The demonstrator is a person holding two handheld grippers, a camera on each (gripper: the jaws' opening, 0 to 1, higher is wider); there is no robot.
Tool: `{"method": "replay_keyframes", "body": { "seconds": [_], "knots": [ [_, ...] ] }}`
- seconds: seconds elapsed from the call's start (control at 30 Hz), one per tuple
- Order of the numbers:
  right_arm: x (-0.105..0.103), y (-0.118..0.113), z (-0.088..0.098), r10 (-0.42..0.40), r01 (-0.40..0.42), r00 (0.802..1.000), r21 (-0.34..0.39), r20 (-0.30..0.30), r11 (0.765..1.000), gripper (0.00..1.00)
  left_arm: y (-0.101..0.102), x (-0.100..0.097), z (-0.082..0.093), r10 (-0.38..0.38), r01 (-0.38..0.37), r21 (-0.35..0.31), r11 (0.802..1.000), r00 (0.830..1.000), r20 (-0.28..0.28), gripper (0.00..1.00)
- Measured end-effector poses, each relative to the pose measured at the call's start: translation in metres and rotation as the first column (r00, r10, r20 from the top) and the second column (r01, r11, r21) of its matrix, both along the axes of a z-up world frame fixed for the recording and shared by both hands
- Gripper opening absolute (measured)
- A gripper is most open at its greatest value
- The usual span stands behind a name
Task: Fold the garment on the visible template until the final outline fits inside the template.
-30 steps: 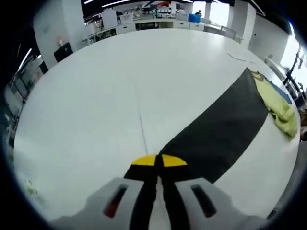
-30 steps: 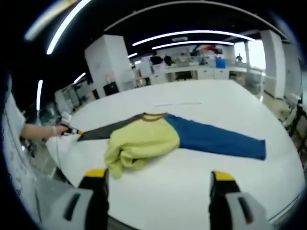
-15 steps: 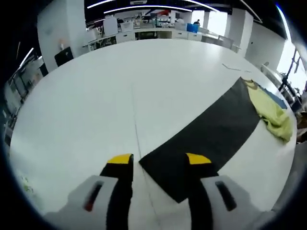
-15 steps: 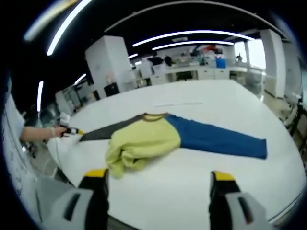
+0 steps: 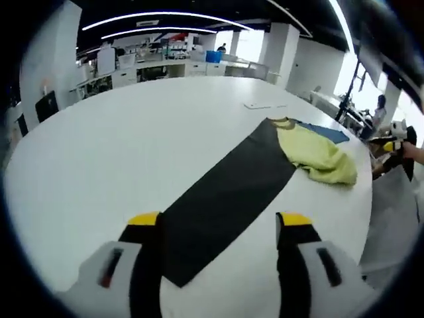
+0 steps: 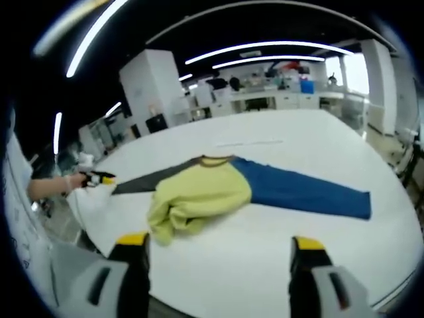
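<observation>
A garment lies flat on the white table point(image 6: 285, 265): a crumpled yellow-green body point(image 6: 199, 195), a blue sleeve point(image 6: 305, 192) stretched to the right and a black sleeve point(image 6: 142, 182) to the left. My right gripper point(image 6: 219, 242) hangs open before the table's near edge, short of the body. In the left gripper view the black sleeve point(image 5: 225, 192) runs away from me to the yellow-green body point(image 5: 318, 156), with a bit of blue sleeve point(image 5: 324, 132) beyond. My left gripper point(image 5: 220, 222) stands open over the sleeve's end, holding nothing. A hand holds it at the sleeve's tip point(image 6: 99, 177).
A thin pale strip point(image 6: 248, 142) lies on the table beyond the collar. Benches, shelves and a white pillar point(image 6: 156, 89) stand far behind. The table's edge point(image 5: 371, 199) drops off on the right of the left gripper view, where the right gripper point(image 5: 391, 142) shows.
My left gripper has opened and let go of the black sleeve's end, then drawn back and turned right. The sleeve now lies flat. My right gripper has stayed put, open.
</observation>
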State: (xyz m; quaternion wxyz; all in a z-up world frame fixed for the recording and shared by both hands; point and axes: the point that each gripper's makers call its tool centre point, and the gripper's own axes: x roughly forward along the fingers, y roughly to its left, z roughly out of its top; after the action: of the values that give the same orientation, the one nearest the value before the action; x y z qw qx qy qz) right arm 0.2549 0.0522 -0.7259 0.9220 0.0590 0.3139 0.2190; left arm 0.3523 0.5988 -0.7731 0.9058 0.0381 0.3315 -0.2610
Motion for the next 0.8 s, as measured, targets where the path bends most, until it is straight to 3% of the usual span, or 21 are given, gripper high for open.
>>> {"method": "replay_keyframes", "body": {
  "seconds": [0.1,0.17,0.27,0.43,0.8],
  "knots": [
    [0.000,0.002,0.000,0.011,-0.011,1.000,0.005,0.002,1.000,0.87,-0.017,-0.004,0.008,-0.025,0.025,-0.052,0.998,1.000,0.010,0.73],
    [0.000,0.002,-0.001,0.021,-0.021,1.000,0.000,0.004,1.000,0.87,-0.031,-0.010,0.016,-0.049,0.050,-0.043,0.998,0.999,0.016,0.72],
    [-0.001,0.005,-0.003,0.051,-0.051,0.999,-0.010,0.004,0.999,0.87,-0.057,-0.017,0.026,-0.081,0.084,-0.091,0.992,0.996,0.036,0.74],
    [0.001,0.007,-0.001,0.088,-0.088,0.996,-0.019,0.019,0.996,0.82,-0.093,-0.025,0.037,-0.118,0.125,-0.115,0.985,0.991,0.060,0.73],
    [0.001,0.010,0.001,0.179,-0.178,0.983,-0.032,0.032,0.984,0.79,-0.157,-0.043,0.059,-0.107,0.131,-0.207,0.969,0.986,0.127,0.71]
  ]
}}
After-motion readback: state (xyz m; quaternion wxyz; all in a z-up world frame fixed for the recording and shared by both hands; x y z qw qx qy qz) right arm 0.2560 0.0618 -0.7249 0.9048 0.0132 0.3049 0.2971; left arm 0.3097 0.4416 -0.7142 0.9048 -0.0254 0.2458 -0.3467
